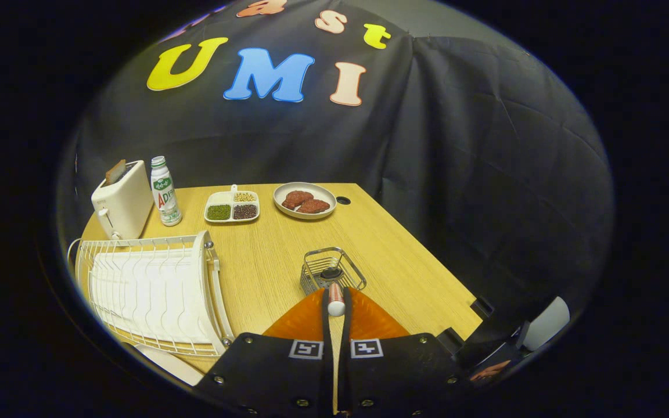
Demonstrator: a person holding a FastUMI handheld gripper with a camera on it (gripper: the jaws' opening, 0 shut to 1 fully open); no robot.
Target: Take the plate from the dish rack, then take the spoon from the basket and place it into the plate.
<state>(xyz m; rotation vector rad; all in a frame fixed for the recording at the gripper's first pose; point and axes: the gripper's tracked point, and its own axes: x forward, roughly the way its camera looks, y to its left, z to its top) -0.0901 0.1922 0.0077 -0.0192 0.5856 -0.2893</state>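
We look down along our gripper (335, 302), which is held above the near part of the wooden table (416, 261) and points forward and a little down. Its two fingers (324, 313) are almost closed, with only a thin gap between them, and they press from both sides on the handle of the spoon (335, 299). The handle is white with a reddish band and stands up between the fingertips. The bowl of the spoon looks dark and is still inside the small wire basket (331, 270), just ahead of the fingers.

Under the fingers we see an orange plate (369, 322) lying on the table, between the gripper and the basket. To the left of the gripper stands the white dish rack (148, 290) with a white cloth under it. Beyond the rack, at the far side of the table, there are a white toaster (121, 203) and a bottle (165, 190). Next to them are a divided tray (232, 206) with beans and a round dish (304, 200) with two brown pieces of food.
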